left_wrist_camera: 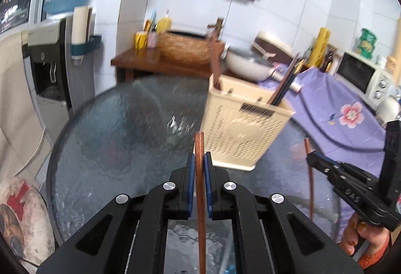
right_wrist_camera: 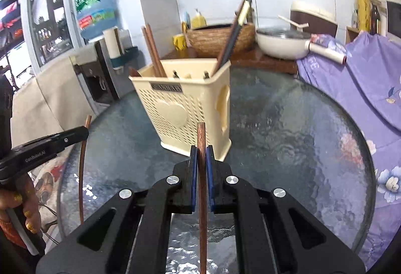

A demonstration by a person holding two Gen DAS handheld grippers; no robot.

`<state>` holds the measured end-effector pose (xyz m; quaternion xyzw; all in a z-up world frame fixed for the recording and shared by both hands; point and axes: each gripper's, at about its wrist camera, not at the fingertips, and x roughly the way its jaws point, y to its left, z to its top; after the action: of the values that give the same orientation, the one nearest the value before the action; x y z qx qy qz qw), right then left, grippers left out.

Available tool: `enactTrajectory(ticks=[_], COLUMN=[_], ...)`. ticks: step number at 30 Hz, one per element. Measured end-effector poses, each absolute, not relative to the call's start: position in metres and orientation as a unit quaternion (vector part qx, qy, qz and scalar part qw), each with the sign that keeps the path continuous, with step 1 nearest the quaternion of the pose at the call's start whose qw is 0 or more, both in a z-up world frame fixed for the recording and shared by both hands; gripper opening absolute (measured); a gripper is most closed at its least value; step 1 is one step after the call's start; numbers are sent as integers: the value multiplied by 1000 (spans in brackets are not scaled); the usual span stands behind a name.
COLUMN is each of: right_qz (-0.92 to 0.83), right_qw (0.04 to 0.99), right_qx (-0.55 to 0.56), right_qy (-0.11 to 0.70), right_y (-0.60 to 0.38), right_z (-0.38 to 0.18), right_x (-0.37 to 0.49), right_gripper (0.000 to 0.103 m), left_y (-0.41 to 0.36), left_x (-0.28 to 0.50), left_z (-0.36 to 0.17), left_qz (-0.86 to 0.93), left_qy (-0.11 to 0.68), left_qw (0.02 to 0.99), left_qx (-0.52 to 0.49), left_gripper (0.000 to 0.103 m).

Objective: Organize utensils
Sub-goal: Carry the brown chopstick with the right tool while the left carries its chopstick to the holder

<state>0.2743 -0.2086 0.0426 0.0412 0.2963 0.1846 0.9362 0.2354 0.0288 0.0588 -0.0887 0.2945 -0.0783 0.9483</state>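
My left gripper (left_wrist_camera: 199, 157) is shut on a brown wooden chopstick (left_wrist_camera: 199, 142) that runs upright between its blue pads, raised above the round glass table (left_wrist_camera: 112, 136). Just ahead and to the right stands the cream perforated utensil holder (left_wrist_camera: 240, 128), with brown and dark chopsticks (left_wrist_camera: 285, 83) in it. My right gripper (right_wrist_camera: 201, 150) is likewise shut on a second wooden chopstick (right_wrist_camera: 201, 133), with the holder (right_wrist_camera: 185, 111) straight ahead. Each view shows the other gripper from the side, the right gripper (left_wrist_camera: 310, 158) and the left gripper (right_wrist_camera: 85, 132), pinching its own chopstick.
A wooden side table (right_wrist_camera: 263, 61) behind the glass table carries a woven basket (right_wrist_camera: 220, 38) and a white pan (right_wrist_camera: 280, 46). Purple floral cloth (right_wrist_camera: 363, 88) drapes the right side, beside a microwave (left_wrist_camera: 358, 76). A water dispenser (left_wrist_camera: 47, 68) stands at the left.
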Motion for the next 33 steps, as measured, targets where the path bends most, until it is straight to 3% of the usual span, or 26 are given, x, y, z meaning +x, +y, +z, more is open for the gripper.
enactTrajectory(ticks=[19, 33], right_qz=[242, 223], right_qw=[939, 952], right_qx=[53, 27], right_qy=[239, 208], right_y=[-223, -208], right_z=[145, 263], right_x=[255, 321], right_gripper=[8, 8], left_y=[14, -2], left_x=[213, 273], left_z=[141, 263], left_qz=[-146, -138], left_qy=[222, 175], left_qw=[962, 974], left_qx=[-57, -43], left_gripper=[7, 7])
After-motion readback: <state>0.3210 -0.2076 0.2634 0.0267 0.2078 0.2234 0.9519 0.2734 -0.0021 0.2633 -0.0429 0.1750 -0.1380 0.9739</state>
